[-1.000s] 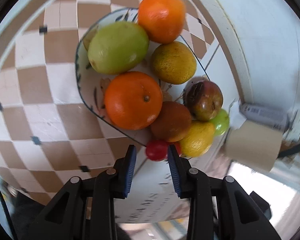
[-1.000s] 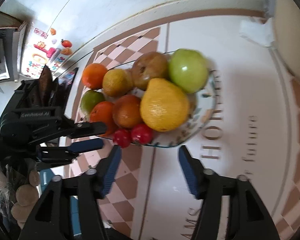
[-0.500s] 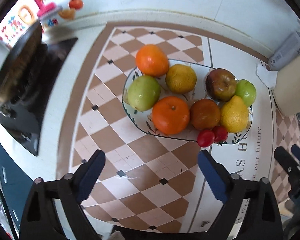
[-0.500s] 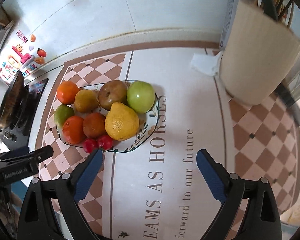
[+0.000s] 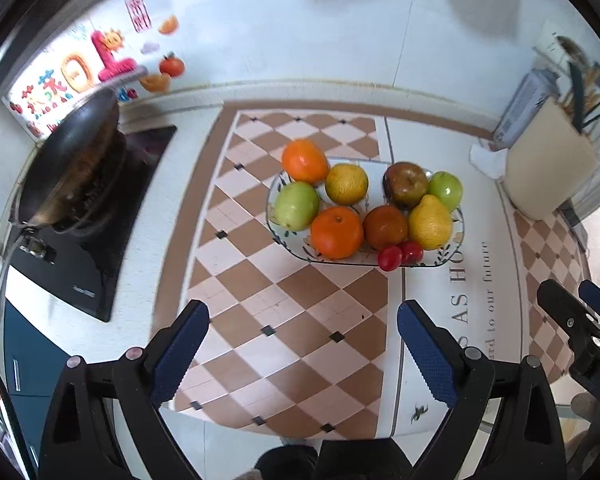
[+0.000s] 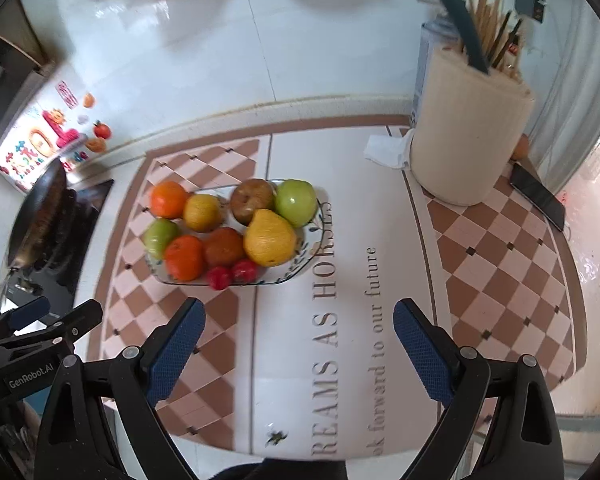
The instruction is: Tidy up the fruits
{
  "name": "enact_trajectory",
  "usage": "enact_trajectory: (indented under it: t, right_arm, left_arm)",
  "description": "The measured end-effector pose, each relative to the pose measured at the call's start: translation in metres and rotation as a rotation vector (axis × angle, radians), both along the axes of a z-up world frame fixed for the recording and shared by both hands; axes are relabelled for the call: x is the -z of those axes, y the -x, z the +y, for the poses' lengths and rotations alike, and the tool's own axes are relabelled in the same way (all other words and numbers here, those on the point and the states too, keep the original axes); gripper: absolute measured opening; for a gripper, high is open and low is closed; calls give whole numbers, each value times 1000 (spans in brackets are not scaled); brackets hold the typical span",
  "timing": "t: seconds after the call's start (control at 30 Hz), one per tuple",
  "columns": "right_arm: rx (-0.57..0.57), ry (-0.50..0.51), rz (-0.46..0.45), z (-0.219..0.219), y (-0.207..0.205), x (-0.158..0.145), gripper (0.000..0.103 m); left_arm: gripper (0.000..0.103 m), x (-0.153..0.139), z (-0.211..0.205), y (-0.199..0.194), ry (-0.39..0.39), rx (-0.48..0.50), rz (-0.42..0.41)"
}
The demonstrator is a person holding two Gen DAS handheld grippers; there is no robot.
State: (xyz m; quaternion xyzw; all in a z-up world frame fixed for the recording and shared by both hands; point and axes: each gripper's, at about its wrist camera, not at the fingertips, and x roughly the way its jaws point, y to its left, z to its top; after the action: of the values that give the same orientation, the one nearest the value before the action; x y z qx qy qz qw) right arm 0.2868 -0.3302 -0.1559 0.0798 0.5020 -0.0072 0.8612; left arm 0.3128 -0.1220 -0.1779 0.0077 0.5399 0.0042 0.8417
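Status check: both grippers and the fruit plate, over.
Left gripper open, empty. Right gripper open, empty. Fruit plate loaded, two small red fruits at its near rim. Nothing between grippers and plate.

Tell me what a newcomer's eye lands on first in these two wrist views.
The patterned plate heaped with fruit at mid-counter: oranges, green apples, a yellow pear and two small red fruits on its near rim. Next, the dark wok on the black cooktop at far left and the beige utensil holder at right. In front, the left gripper and right gripper hang wide open, holding nothing.
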Motion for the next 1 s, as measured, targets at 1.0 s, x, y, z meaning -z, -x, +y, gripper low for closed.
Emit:
enact_trajectory:
  t: [1.0]
  right_arm:
    - [4, 58, -287, 62, 261, -175, 100]
  left_arm:
    - [96, -142, 46, 221, 65, 86, -284]
